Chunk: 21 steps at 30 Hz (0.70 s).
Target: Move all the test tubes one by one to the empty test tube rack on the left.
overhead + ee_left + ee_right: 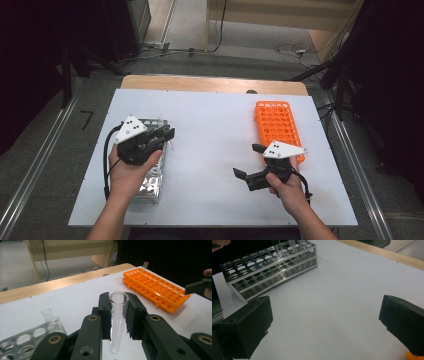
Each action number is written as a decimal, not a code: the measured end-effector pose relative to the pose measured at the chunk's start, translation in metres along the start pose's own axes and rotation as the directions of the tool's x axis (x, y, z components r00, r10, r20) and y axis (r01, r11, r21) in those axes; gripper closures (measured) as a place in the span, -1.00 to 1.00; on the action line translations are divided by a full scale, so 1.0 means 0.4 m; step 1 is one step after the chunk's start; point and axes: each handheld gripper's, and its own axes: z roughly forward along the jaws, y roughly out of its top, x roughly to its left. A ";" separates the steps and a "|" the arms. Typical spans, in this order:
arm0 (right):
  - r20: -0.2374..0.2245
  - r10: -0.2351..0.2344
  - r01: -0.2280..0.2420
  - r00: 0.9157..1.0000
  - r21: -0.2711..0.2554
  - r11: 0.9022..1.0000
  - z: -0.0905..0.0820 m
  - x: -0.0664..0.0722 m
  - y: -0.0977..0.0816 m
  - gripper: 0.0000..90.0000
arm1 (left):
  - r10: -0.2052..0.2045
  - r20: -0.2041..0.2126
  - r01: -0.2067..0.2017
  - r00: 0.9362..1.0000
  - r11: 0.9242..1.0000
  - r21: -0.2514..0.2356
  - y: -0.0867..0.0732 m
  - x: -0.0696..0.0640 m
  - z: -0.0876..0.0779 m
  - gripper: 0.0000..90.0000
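My left gripper (169, 134) hovers over the far end of the metal tube rack (151, 179) at the left of the white table. It is shut on a clear plastic test tube (118, 315), held upright between the jaws near its open rim. The orange tube rack (277, 122) lies at the right of the table, with one clear tube (145, 264) standing in its far corner. My right gripper (248, 160) floats beside the near end of the orange rack, jaws wide open with nothing between them (325, 322).
The metal rack (269, 267) holds several clear tubes (292, 245) at its far end. The white table top (215, 130) lies between the two racks, with a wooden strip (210, 82) along its far edge. Dark equipment flanks the table.
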 end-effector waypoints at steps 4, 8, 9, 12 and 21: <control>0.004 0.001 -0.001 1.000 -0.001 1.000 -0.004 -0.007 -0.003 -1.00 | -0.006 -0.039 0.006 0.999 1.000 -0.003 -0.002 0.028 -0.011 0.67; 0.008 0.006 -0.006 1.000 0.002 1.000 -0.005 -0.011 -0.005 -1.00 | -0.017 -0.076 0.016 0.997 1.000 -0.010 -0.008 0.052 -0.021 0.67; 0.008 0.007 -0.007 1.000 0.002 1.000 -0.006 -0.012 -0.006 -1.00 | -0.017 -0.088 0.016 0.996 1.000 -0.010 -0.012 0.057 -0.020 0.67; 0.007 0.010 -0.010 1.000 0.001 1.000 -0.007 -0.012 -0.005 -1.00 | -0.018 -0.110 0.018 0.994 1.000 -0.002 -0.025 0.069 -0.012 0.67; 0.011 0.013 -0.013 1.000 0.000 1.000 -0.011 -0.017 -0.007 -1.00 | -0.012 -0.158 0.015 0.987 1.000 0.016 -0.052 0.088 0.018 0.67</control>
